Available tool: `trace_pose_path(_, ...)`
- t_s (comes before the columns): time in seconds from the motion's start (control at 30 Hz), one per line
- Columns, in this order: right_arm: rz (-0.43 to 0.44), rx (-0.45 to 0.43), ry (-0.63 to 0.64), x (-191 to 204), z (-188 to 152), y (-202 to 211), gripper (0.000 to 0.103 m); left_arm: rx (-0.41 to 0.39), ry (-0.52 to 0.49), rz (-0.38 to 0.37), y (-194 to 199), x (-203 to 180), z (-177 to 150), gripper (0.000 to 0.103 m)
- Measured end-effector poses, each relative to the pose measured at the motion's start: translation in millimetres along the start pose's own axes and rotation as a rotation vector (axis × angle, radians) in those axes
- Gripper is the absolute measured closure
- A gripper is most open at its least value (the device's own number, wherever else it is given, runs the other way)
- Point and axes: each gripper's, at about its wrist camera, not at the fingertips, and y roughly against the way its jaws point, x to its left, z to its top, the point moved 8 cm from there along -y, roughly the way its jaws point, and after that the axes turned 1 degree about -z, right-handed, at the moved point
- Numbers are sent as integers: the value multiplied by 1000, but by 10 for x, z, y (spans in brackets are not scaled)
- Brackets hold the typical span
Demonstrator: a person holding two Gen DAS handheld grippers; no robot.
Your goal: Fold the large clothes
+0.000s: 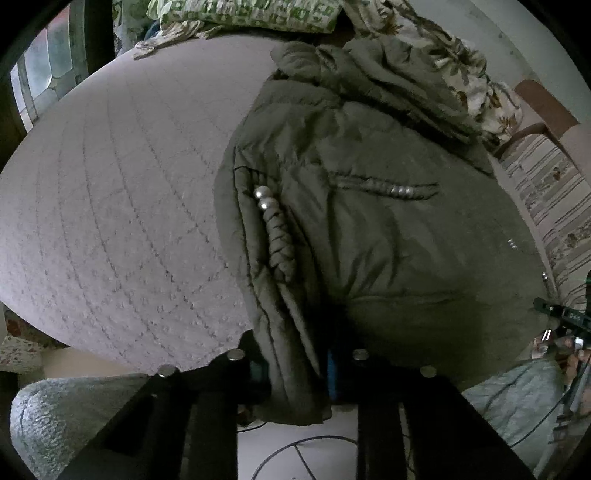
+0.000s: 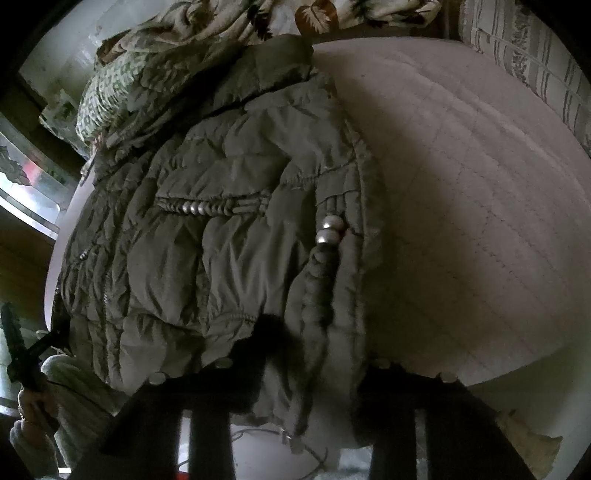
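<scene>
Gripping one olive puffer jacket (image 1: 388, 206) at its hem, left tongs (image 1: 295, 384) and right tongs (image 2: 310, 387) are both clenched on it.

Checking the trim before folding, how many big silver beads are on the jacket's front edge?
2, one above the other on the braided cord: upper bead, lower bead. Folds of the jacket may hide others.

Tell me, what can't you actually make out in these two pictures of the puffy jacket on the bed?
- Left gripper tips: left wrist view, buried in the jacket hem folds and shadow.
- Right gripper tips: right wrist view, lost in dark folds of the hem.
- Jacket's collar and hood end: both views, bunched against the patterned bedding.
- Sleeves: not distinguishable among the folds.
- The person: only a hand at the picture's edge.
</scene>
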Motion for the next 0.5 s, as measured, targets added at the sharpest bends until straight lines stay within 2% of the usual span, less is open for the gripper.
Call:
trace_pose_path(0.07,-5,-14,3,7,36,59,80,-8,-2,-12,62,-21,19,85)
trace_pose_path(0.5,27,-117,56,155,239,549,83,-98,-61,-28,553,-226,354,87)
